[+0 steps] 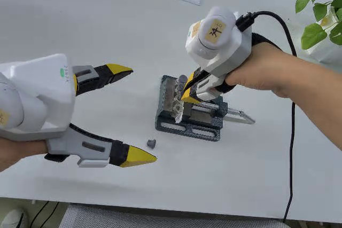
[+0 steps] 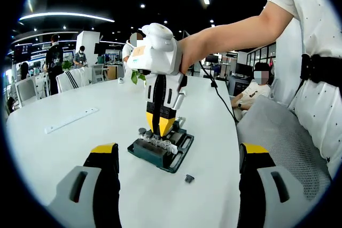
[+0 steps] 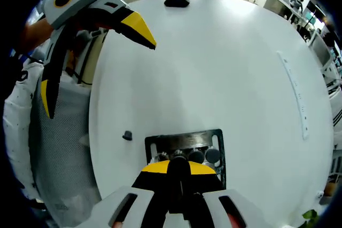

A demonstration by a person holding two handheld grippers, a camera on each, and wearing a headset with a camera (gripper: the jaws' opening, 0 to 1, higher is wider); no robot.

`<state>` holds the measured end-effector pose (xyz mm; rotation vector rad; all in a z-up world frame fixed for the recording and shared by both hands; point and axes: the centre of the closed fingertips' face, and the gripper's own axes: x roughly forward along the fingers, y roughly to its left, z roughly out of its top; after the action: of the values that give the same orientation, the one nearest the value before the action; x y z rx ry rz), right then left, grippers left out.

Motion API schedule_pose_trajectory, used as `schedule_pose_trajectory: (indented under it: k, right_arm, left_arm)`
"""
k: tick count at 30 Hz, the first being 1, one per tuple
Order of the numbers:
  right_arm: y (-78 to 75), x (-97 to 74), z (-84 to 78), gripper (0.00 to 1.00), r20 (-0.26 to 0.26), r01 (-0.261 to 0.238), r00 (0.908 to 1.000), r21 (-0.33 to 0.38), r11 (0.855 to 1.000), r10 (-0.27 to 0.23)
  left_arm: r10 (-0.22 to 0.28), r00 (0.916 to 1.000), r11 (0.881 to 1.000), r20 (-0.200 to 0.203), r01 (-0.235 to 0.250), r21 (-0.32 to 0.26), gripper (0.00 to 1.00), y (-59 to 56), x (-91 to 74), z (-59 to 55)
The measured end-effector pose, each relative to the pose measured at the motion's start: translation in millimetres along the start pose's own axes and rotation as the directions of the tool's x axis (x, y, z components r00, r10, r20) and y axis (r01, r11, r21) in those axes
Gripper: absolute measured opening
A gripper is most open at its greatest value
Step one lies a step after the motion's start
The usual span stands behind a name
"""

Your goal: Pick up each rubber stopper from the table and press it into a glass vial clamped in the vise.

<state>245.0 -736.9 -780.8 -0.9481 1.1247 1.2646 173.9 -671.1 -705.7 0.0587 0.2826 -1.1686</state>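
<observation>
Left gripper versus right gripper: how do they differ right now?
The left gripper is wide open; the right gripper is shut on what looks like a rubber stopper. The left gripper is over bare table near a loose stopper; the right gripper points down over the vise. Both have yellow tips.

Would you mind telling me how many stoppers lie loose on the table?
1: the stopper lies on the table between the vise and the open left hand-held gripper. Others may be hidden.
</observation>
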Motion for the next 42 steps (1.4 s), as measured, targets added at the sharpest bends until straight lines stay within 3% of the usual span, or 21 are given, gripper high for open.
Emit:
schedule_pose_trajectory:
  k: [25,38,42]
  right_arm:
    - [0.1,2.5,2.3,0.06,-0.003,0.0,1.0,0.006,1.0,0.0]
    - [1.6,3.7,2.5,0.05,-0.073,0.023,0.997,-0.052,0.998,-0.026]
    - [-0.2,3.2,2.1,0.06,-0.074,0.028,0.9968,-0.054,0.998,-0.032]
  left_arm:
    - [-0.002,1.0,1.0,0.003,0.002,-0.01,0.92,-1.8,1.1,-1.4]
    - [-0.004,1.0,1.0,0.005,0.004,-0.015,0.91,-0.5,2.0,-1.0]
    - [-0.009,1.0,1.0,0.003,0.009,-0.012,0.91,-1.1,4.0,-0.5]
